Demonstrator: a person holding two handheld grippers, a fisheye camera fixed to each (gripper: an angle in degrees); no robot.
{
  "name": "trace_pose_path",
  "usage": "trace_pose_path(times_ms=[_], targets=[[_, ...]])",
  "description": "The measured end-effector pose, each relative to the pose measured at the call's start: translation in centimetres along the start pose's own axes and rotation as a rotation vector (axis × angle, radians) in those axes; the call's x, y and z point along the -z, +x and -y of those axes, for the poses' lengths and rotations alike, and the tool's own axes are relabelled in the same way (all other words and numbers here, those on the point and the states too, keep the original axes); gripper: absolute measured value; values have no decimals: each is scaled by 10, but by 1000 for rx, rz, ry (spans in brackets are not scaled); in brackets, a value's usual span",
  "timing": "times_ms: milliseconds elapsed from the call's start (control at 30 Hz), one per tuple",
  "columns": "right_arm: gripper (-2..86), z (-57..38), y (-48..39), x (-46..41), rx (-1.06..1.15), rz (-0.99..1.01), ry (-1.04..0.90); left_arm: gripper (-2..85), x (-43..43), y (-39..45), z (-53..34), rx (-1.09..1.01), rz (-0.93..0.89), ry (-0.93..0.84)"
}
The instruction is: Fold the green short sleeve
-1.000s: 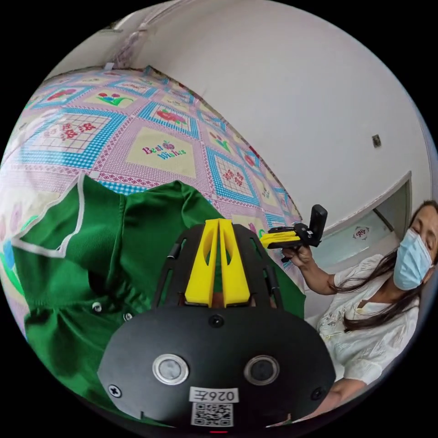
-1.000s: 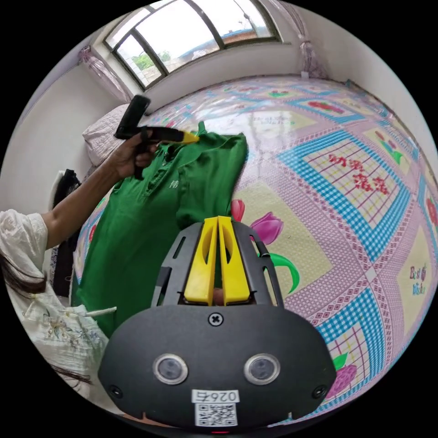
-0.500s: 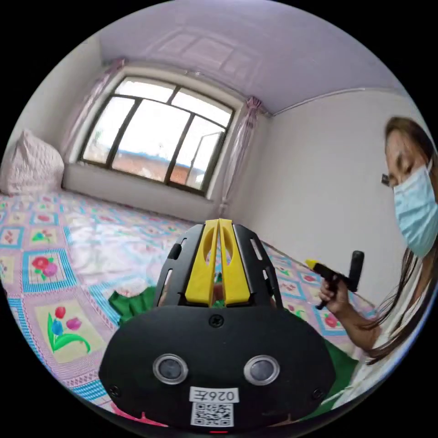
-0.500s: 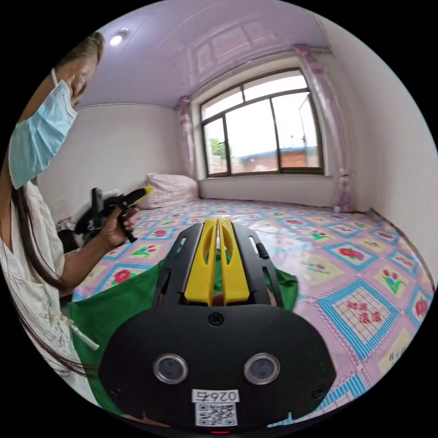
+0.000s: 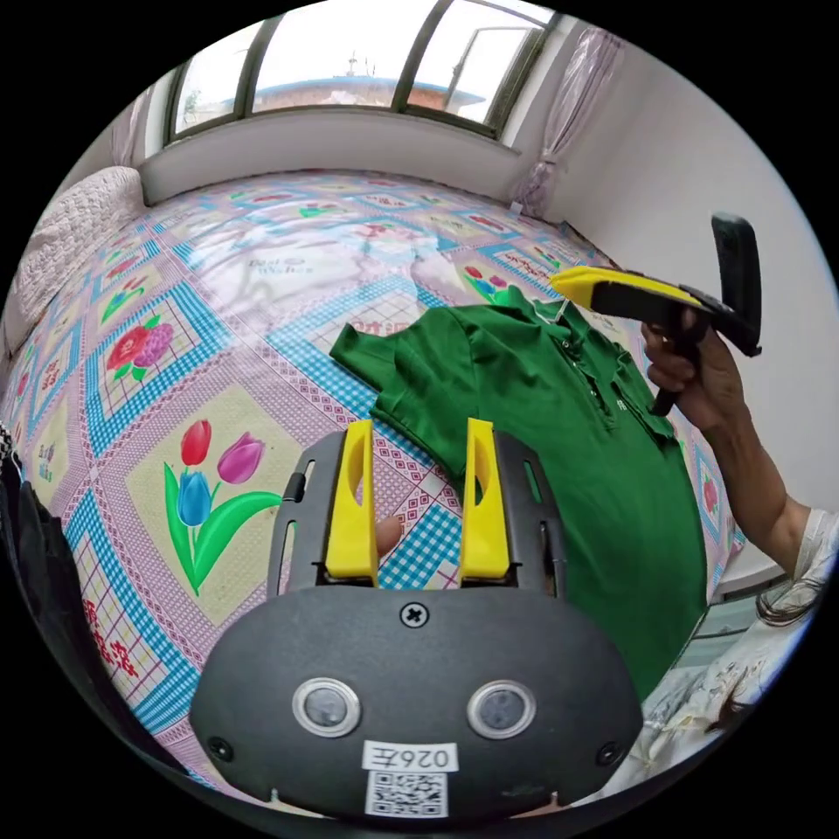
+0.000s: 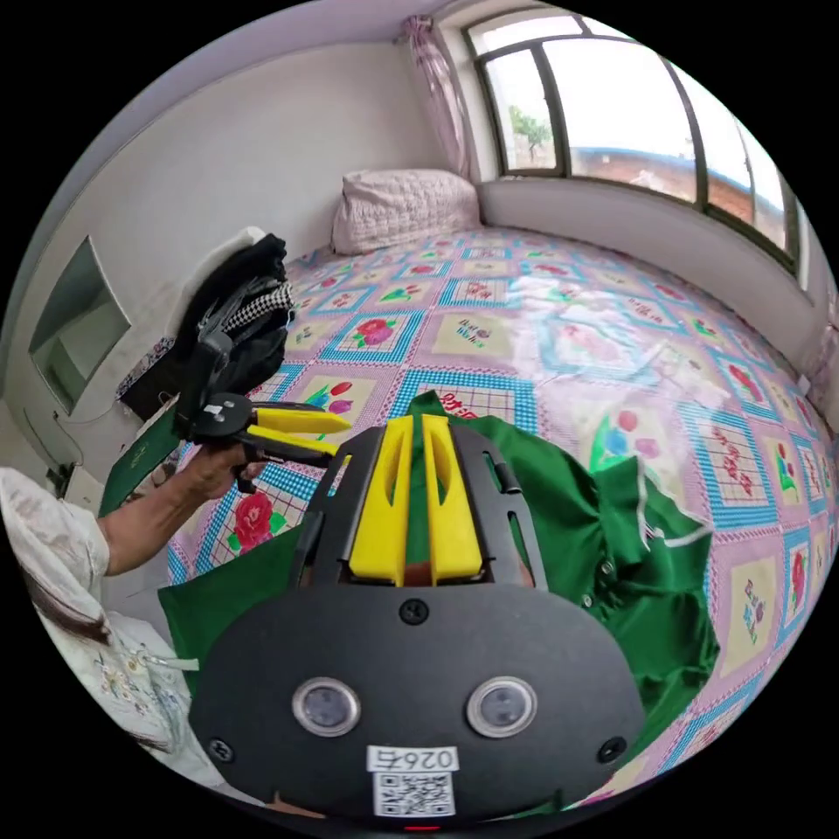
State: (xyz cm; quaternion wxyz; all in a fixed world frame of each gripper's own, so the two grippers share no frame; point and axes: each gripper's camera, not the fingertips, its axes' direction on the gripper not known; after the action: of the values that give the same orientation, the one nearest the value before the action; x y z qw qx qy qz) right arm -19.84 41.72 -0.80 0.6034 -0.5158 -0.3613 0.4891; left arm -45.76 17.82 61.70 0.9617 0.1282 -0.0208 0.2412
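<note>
The left gripper (image 5: 418,437) hangs above the patterned bed cover (image 5: 175,350), its yellow jaws spread wide with nothing between them; checked and tulip squares of the cover show through the gap. Just beyond its right jaw lies the green short-sleeve polo shirt (image 5: 559,419), spread on the cover with one sleeve pointing toward the window (image 5: 350,52) and the buttoned placket running down its middle. In this same view the right gripper (image 5: 572,284) reaches in from the side, held in a hand (image 5: 699,376), its yellow tips drawn together at the shirt's collar.

The right gripper view gives the closer look: the right gripper's (image 6: 418,428) jaws stand almost together, with green cloth of the polo shirt (image 6: 629,559) showing in the narrow slit and bunched around them, the white-edged collar crumpled just to the side. Whether both jaws truly press the cloth cannot be told. This view also takes in the left gripper (image 6: 336,437), jaws apart, in the person's other hand (image 6: 210,468), above the cover (image 6: 524,350) beside the shirt.

Toward the wall in the right gripper view, a quilted pillow (image 6: 402,205) lies at the head of the bed, and a heap of dark clothes (image 6: 236,306) sits piled at the bed's edge.
</note>
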Motion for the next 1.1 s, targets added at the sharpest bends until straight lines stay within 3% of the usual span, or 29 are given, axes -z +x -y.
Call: trace_pose_path(times_ms=[433, 600, 800, 1100], targets=[[71, 132, 21, -223, 51, -46, -352, 130, -31, -33, 23, 104, -125, -4], [24, 138, 26, -280, 89, -138, -531, 9, -35, -42, 30, 116, -88, -58], [-14, 152, 44, -252, 36, -100, -422, -5, -9, -42, 21, 67, -76, 45], [-15, 117, 102, -149, -146, 50, -233, -6, 55, -10, -1, -55, -225, 256]])
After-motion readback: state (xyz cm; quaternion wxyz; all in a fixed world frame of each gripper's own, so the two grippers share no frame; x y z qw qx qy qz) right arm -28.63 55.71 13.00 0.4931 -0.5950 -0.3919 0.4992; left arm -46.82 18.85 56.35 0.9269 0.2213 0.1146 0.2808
